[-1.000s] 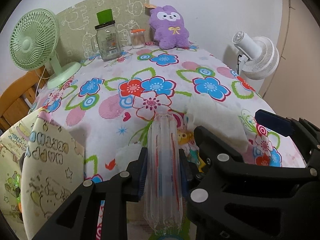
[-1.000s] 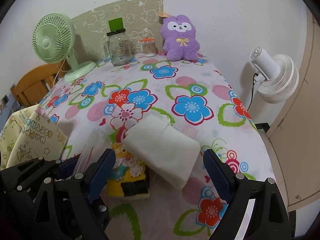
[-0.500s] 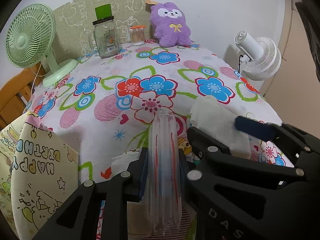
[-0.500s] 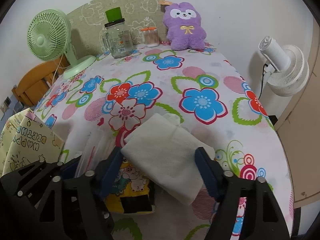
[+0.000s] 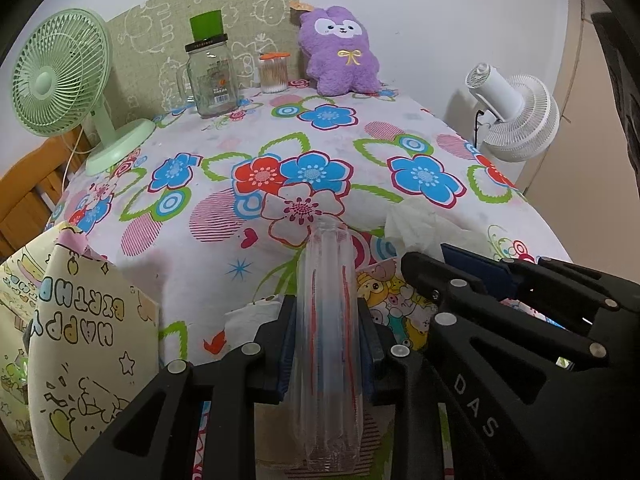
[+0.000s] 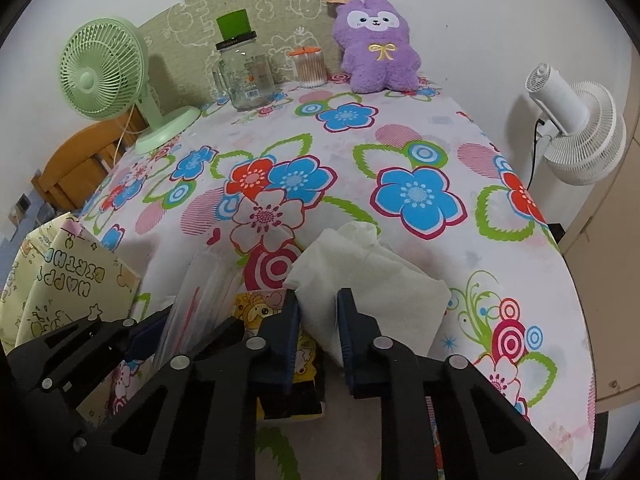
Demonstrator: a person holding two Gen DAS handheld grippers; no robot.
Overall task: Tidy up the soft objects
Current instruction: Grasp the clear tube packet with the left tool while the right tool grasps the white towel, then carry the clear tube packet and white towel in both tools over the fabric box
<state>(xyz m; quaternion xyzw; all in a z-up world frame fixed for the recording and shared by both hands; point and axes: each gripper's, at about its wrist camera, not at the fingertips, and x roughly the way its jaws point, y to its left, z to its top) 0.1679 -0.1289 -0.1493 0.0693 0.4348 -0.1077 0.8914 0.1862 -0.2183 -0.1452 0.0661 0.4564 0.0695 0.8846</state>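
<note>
Right claw newly clamped around tissue.

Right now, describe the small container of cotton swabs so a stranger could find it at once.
Start at the far edge of the flowered table, against the green cartoon-print board. Between the glass jar with the black lid and the purple plush stands the cotton swab container. It is the shortest there, clear, packed with pale sticks, orange-topped.
</note>
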